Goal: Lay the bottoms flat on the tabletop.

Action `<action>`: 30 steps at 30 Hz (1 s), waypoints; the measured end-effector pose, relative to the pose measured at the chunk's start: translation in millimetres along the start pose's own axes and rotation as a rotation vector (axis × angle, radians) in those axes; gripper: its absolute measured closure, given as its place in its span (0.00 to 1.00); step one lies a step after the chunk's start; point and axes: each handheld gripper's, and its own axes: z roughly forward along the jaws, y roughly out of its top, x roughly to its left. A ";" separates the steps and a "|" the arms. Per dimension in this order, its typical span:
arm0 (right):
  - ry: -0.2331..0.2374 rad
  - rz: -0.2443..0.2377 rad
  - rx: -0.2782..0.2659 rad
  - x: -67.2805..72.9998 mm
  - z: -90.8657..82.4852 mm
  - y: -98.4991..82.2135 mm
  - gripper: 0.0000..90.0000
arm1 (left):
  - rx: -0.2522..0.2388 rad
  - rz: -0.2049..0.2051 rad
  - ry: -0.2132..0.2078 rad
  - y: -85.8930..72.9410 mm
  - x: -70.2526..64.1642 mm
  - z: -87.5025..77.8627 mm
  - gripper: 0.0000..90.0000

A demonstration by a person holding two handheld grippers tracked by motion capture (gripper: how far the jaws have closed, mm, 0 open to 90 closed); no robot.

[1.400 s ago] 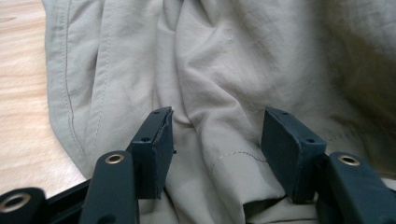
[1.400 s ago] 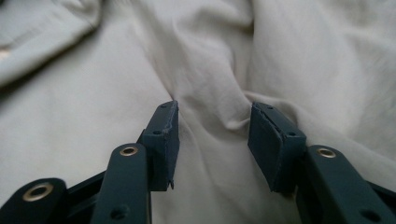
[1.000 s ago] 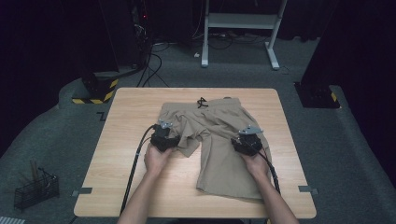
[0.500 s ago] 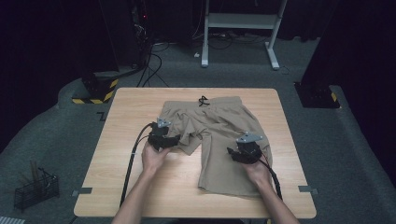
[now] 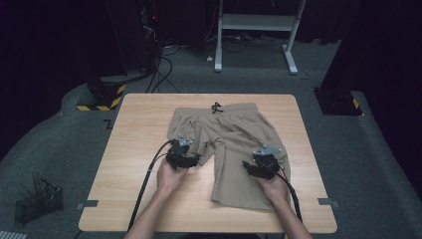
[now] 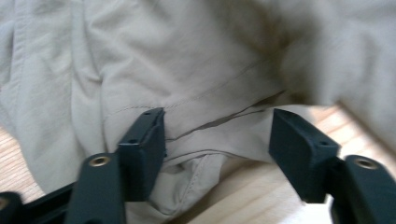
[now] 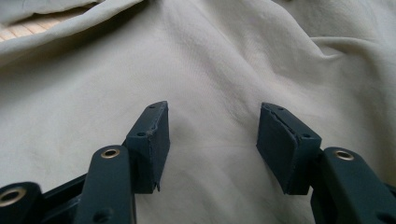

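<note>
Evidently both grippers had just let go: the left gripper (image 5: 191, 160) and right gripper (image 5: 253, 168) had drawn back toward the person, jaws opening wide and empty, over the shorts (image 5: 234, 144) lying flat on the table (image 5: 139, 129), ready for regrasping.

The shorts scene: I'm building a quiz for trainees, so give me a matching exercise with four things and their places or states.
Things:
1. khaki shorts
2. left gripper
3. right gripper
4. wire basket

Places or states:
A. on the floor, left of the wooden table
B. jaws open over the long shorts leg
C. spread on the table, drawstring at the far edge
D. jaws open at the hem of the bunched shorts leg

Pairs: 1-C, 2-D, 3-B, 4-A
</note>
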 end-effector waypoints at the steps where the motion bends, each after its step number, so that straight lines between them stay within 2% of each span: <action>1: -0.001 -0.002 0.000 -0.1 0.0 -0.1 0.49 | 0.001 0.014 0.017 -0.3 -0.5 0.0 0.50; 2: 0.000 -0.002 0.000 0.0 0.0 -0.1 0.49 | 0.010 0.011 0.019 -0.3 0.6 -0.1 0.59; 3: -0.001 -0.002 0.000 -0.1 0.0 -0.1 0.49 | 0.016 0.009 0.014 -0.2 2.7 0.1 0.74; 5: -0.001 0.000 0.000 0.0 0.0 0.0 0.49 | 0.036 -0.001 0.015 -0.2 7.6 0.3 0.87; 7: -0.001 0.000 0.000 0.0 0.0 0.0 0.49 | 0.054 0.017 0.027 1.2 9.3 -1.4 0.96; 9: 0.000 -0.001 0.000 -0.1 0.0 0.0 0.49 | 0.056 0.035 0.030 1.3 8.5 -4.7 0.97; 13: -0.001 -0.001 0.001 -0.1 0.0 0.0 0.49 | 0.008 0.048 0.016 -1.3 6.4 -21.9 0.97; 17: -0.002 -0.001 0.000 0.0 0.1 -0.1 0.48 | -0.025 0.041 -0.009 -7.8 6.4 -39.6 0.97; 21: -0.003 0.000 0.000 0.0 0.0 0.0 0.48 | -0.036 0.027 -0.039 -22.7 7.4 -57.3 0.98; 22: -0.002 -0.002 -0.001 -0.2 0.1 -0.1 0.48 | -0.038 0.013 -0.056 -27.5 7.4 -61.6 0.98; 26: -0.002 -0.001 0.000 -0.1 0.0 0.0 0.48 | -0.018 0.003 -0.093 -49.5 3.3 -76.1 0.97; 30: -0.003 -0.001 0.000 -0.1 0.1 0.0 0.48 | 0.015 0.001 -0.092 -69.1 -1.2 -80.9 0.97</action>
